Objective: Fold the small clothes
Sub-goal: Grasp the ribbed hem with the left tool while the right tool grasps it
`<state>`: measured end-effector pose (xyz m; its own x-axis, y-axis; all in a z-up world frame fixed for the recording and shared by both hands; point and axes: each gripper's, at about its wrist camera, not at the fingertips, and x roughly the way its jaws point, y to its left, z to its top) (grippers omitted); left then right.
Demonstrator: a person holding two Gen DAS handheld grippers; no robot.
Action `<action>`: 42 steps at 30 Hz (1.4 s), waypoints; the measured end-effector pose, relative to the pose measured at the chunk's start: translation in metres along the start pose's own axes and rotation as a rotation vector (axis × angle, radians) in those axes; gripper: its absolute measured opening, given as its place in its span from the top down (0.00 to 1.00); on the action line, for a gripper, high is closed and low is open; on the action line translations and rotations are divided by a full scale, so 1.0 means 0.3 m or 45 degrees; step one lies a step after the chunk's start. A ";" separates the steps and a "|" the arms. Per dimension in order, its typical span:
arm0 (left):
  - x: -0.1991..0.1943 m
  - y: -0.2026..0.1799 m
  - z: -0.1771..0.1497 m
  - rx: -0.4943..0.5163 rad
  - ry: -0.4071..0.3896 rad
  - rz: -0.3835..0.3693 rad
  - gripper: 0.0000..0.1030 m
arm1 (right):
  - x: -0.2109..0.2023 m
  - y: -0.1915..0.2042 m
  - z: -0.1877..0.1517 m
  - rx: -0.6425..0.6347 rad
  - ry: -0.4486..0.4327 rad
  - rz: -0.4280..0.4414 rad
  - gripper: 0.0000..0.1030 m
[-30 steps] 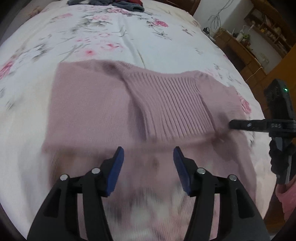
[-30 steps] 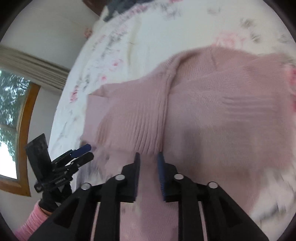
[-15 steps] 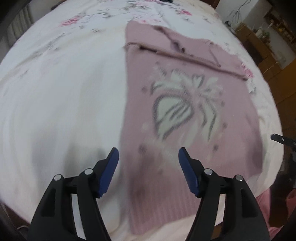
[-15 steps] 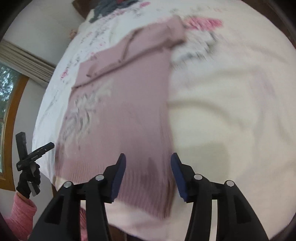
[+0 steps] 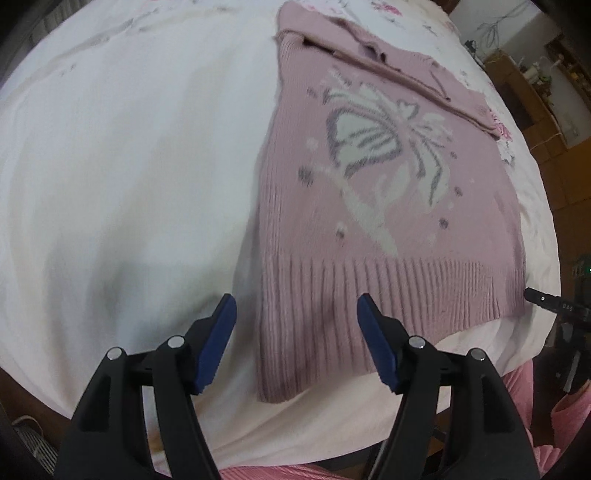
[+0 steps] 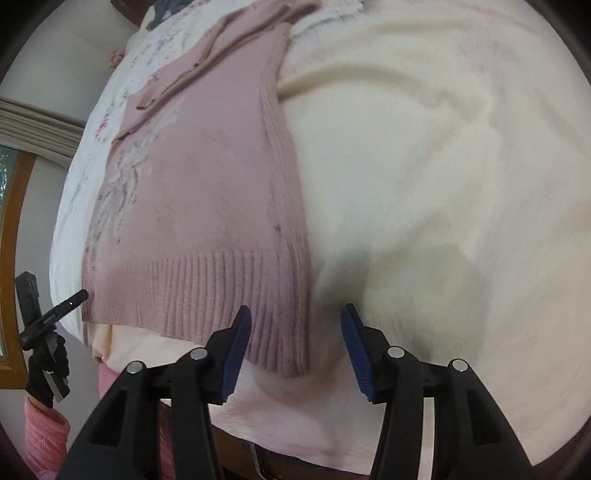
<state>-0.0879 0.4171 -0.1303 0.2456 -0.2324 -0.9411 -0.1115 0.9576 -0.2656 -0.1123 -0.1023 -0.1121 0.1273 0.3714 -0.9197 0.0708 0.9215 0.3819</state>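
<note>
The left gripper point(image 5: 295, 325) and right gripper point(image 6: 295, 332) are hanging wide apart, holding nothing, over the near hem of the pink sweater point(image 5: 388, 184), which is lying flat on the white bedsheet point(image 5: 129, 166). Far clutter is blurring beyond reading.

Both claws pulled back and opened, pink sweater point(image 5: 388, 206) now released, butterfly side up

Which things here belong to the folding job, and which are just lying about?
For the job:
- pink sweater, lying flat on the bed, sleeves already folded across its top
- left tongs, open
- right tongs, open

Lying about:
- dark clothes at the bed's far end
- wooden furniture beside the bed
</note>
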 end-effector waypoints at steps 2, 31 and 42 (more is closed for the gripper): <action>0.017 0.006 -0.011 -0.017 0.007 -0.003 0.35 | 0.014 -0.001 -0.010 -0.003 0.013 0.013 0.50; -0.126 -0.044 0.083 -0.057 -0.133 -0.215 0.91 | -0.170 0.042 0.112 0.091 -0.111 0.438 0.90; -0.141 -0.002 0.315 -0.189 -0.224 -0.249 0.91 | -0.230 -0.006 0.365 0.168 -0.169 0.464 0.90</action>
<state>-0.0071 0.4424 -0.0706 0.4377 -0.3648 -0.8218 -0.1820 0.8591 -0.4783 -0.0129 -0.1420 -0.0394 0.2932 0.6450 -0.7057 0.1230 0.7066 0.6968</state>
